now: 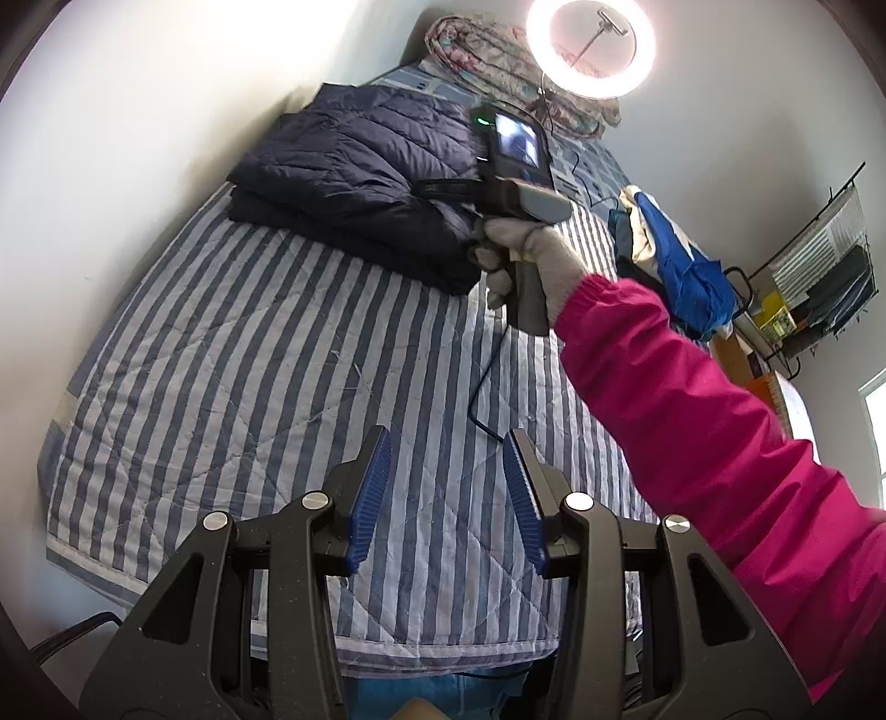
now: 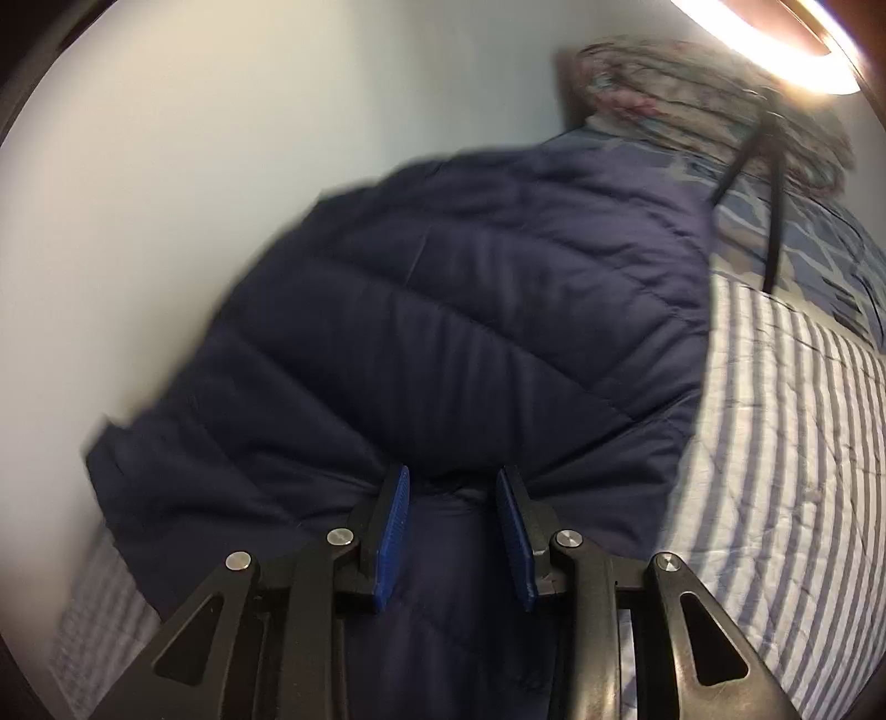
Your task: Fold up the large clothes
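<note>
A navy quilted jacket [image 1: 360, 183] lies folded in a thick stack at the far left of the striped bed [image 1: 249, 387], against the wall. In the right wrist view the jacket [image 2: 470, 310] fills the middle. My right gripper [image 2: 453, 469] hovers at its near edge, jaws apart, with navy fabric behind and between the blue pads [image 2: 396, 526] but not pinched. In the left wrist view a gloved hand [image 1: 531, 249] with a pink sleeve holds that gripper's handle beside the jacket. My left gripper [image 1: 448, 432] stands open over bare striped cover, holding nothing.
A lit ring light [image 1: 590, 50] stands at the head of the bed by a floral bundle [image 1: 487, 55]. Blue and white clothes [image 1: 675, 266] are heaped on the bed's right side. A black cable [image 1: 487, 376] trails across the cover. A wire rack [image 1: 819, 266] hangs at right.
</note>
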Demonstrator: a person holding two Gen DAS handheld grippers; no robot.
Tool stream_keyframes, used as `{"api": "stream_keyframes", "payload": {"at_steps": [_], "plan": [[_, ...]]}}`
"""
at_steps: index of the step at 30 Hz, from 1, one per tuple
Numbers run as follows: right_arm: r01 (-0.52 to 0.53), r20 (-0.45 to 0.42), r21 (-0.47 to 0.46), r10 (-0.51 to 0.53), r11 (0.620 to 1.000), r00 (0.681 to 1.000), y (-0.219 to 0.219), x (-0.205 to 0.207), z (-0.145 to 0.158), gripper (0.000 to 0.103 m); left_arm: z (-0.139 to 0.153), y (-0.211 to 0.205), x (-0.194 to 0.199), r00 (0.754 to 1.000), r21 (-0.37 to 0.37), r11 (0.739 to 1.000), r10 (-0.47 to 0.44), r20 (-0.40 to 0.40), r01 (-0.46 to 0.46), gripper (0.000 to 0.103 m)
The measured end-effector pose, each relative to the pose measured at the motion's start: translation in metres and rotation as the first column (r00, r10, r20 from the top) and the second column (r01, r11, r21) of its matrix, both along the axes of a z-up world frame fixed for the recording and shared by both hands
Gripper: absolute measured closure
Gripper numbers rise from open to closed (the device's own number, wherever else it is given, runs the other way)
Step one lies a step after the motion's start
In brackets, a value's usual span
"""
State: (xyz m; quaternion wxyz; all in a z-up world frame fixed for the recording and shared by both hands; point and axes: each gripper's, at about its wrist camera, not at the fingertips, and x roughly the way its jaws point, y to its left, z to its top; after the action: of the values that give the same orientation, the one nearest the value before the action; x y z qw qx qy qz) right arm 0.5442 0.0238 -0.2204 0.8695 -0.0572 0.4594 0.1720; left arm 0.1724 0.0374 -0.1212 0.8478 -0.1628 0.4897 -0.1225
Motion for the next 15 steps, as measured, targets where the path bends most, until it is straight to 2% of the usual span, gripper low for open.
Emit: {"api": "stream_keyframes", "payload": {"at_steps": [1,3,7,10,15], "plan": [[-0.020,0.006,0.005,0.020,1.000,1.000,0.003,-0.001,0.005,0.072,-0.001,0.000,0.000,1.000,0.002,1.000,0.000,-0.002,0.000,0.060],[-0.025,0.018,0.095,0.024,0.995,1.000,-0.006,-0.002,0.023,0.073,-0.003,0.001,0.000,1.000,0.013,1.000,0.005,-0.001,-0.005,0.060],[0.066,0.103,0.171,-0.084,0.983,0.991,-0.042,0.016,0.055,0.073,-0.014,0.010,0.005,0.999,0.038,0.999,0.036,-0.017,-0.035,0.060],[0.156,0.125,0.196,-0.182,0.968,0.975,-0.069,0.057,0.066,0.073,-0.024,0.016,0.011,0.997,0.058,0.997,0.059,-0.043,-0.057,0.060],[0.207,0.141,0.183,-0.234,0.961,0.962,-0.077,0.120,0.060,0.073,-0.045,0.017,0.022,0.992,0.076,0.995,0.070,-0.106,-0.062,0.060]]}}
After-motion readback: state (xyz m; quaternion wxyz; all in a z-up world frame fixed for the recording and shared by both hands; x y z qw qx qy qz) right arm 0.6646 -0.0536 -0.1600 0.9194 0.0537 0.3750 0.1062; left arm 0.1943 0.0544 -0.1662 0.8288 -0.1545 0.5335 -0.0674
